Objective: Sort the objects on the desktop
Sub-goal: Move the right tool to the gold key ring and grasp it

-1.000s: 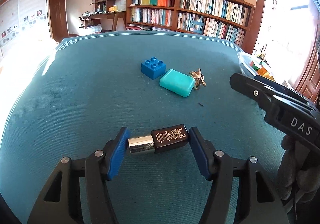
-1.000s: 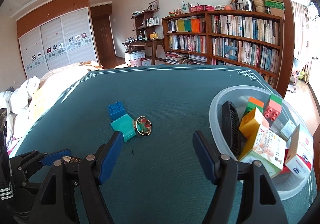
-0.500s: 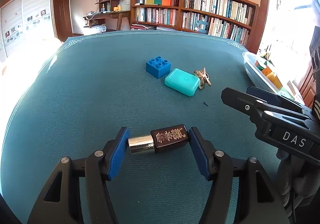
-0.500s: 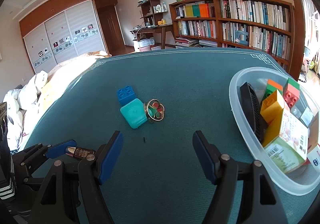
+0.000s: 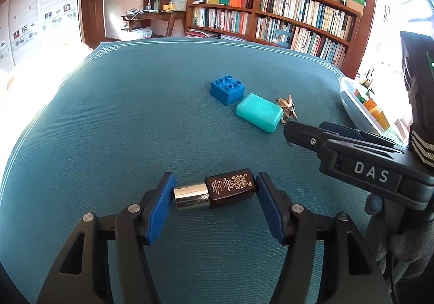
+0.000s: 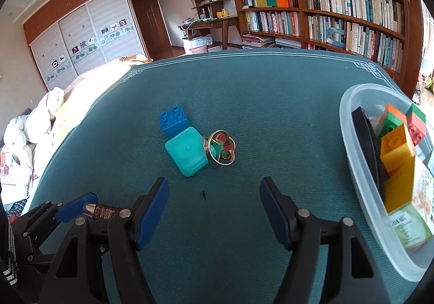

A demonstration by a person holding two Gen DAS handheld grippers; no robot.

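The left gripper (image 5: 214, 191) clamps a small dark bottle (image 5: 215, 192) end to end, its long axis running straight across between the pads, just above the surface (image 5: 122, 127). The right gripper (image 6: 213, 195), nothing between its pads, has just been closing; the teal case (image 6: 187, 150) lies beyond it, slightly left.
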